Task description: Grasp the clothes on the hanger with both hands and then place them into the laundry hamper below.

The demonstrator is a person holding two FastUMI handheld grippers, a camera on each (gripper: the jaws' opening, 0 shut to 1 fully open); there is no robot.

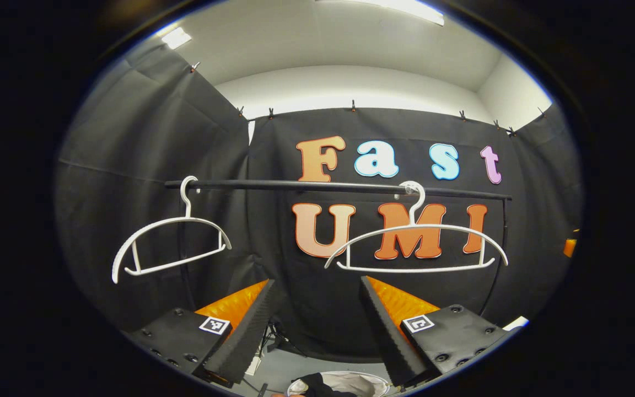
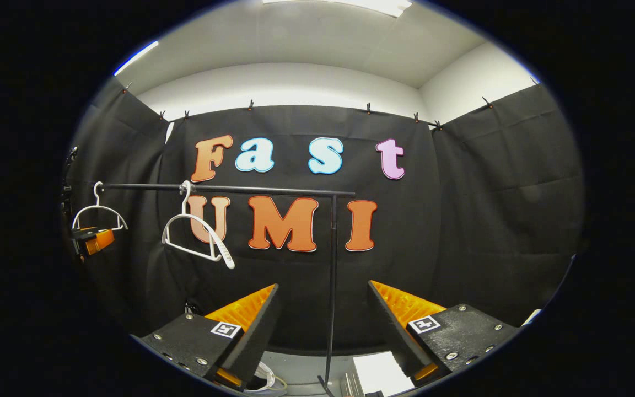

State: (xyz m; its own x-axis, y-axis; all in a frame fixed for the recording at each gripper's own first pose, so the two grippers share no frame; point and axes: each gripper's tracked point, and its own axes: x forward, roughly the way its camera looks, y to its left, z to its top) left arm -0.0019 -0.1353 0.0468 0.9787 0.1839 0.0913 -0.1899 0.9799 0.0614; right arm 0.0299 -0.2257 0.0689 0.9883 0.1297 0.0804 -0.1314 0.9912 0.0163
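Since both hangers point(image 1: 416, 231) are hanging bare and dark clothes are lying in the hamper point(image 1: 350, 380), I'm holding the left tool point(image 1: 317, 314) and right tool point(image 2: 323, 320) released, gripping nothing.

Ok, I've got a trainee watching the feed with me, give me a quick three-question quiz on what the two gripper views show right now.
1. True or false: both white hangers on the rail, the left hanger and the right hanger, carry no clothes.
2. Multiple choice: the left gripper and right gripper are A) both open, B) both shut, C) one shut on a hanger.
3. Short answer: in the left gripper view, what lies in the hamper at the bottom edge?

Key
1. True.
2. A.
3. A dark garment.
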